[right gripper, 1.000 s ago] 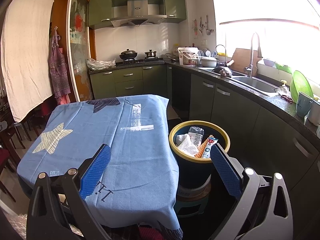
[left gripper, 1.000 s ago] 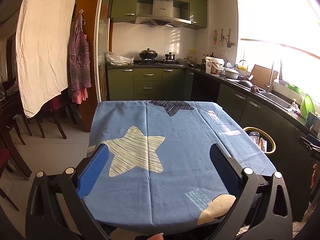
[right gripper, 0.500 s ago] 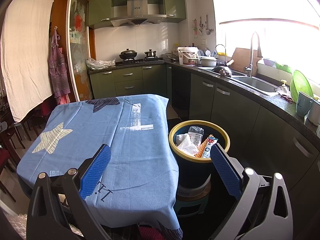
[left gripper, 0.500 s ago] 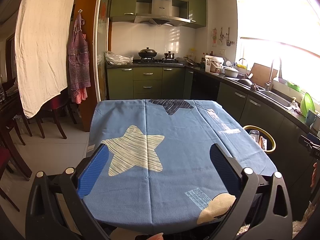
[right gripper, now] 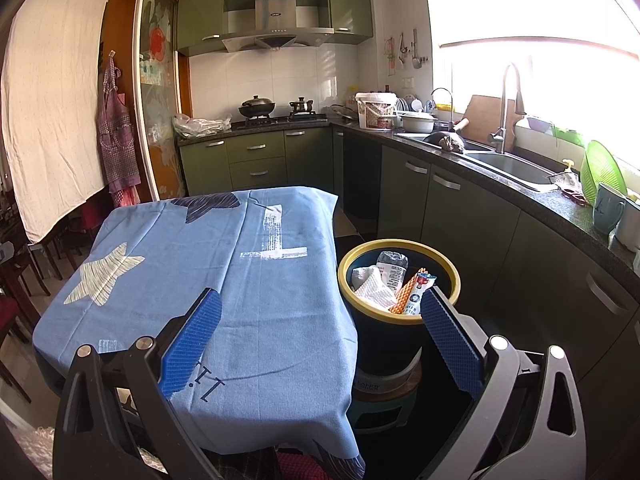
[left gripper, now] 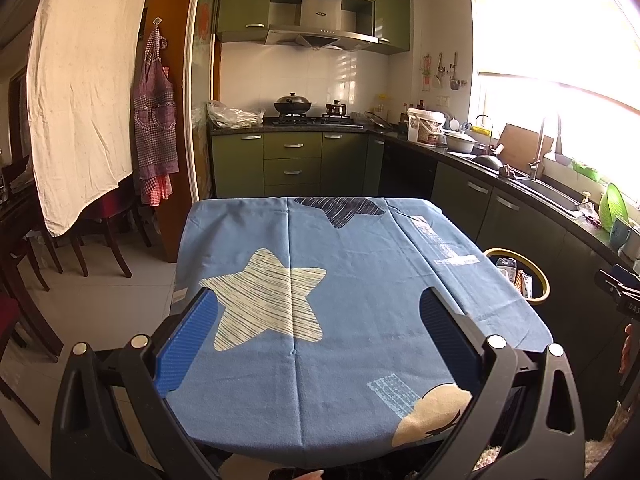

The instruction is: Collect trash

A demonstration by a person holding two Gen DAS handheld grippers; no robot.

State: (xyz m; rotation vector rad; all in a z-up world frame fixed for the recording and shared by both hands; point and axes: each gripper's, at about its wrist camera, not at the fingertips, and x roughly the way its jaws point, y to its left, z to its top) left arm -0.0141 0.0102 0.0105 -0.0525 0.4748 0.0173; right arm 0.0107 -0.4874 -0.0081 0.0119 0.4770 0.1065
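A dark bin with a yellow rim [right gripper: 448,270] stands on a small stool right of the table. It holds a white cloth [right gripper: 372,290], a crushed plastic bottle [right gripper: 392,270] and an orange and white wrapper [right gripper: 414,294]. The bin also shows in the left wrist view [left gripper: 538,276] past the table's right edge. My right gripper [right gripper: 320,312] is open and empty, held in front of the bin and the table's near right corner. My left gripper [left gripper: 316,312] is open and empty above the near end of the blue star-print tablecloth [left gripper: 340,280]. No trash shows on the cloth.
Green kitchen cabinets [right gripper: 472,216] and a dark counter with a sink [right gripper: 508,164] run along the right. A stove with pots [left gripper: 308,116] is at the back. Dark wooden chairs [left gripper: 100,232] and a hanging white sheet [left gripper: 80,80] are on the left.
The left wrist view has risen slightly, so the table sits a little lower in frame. The right gripper has not moved. Both grippers stay open.
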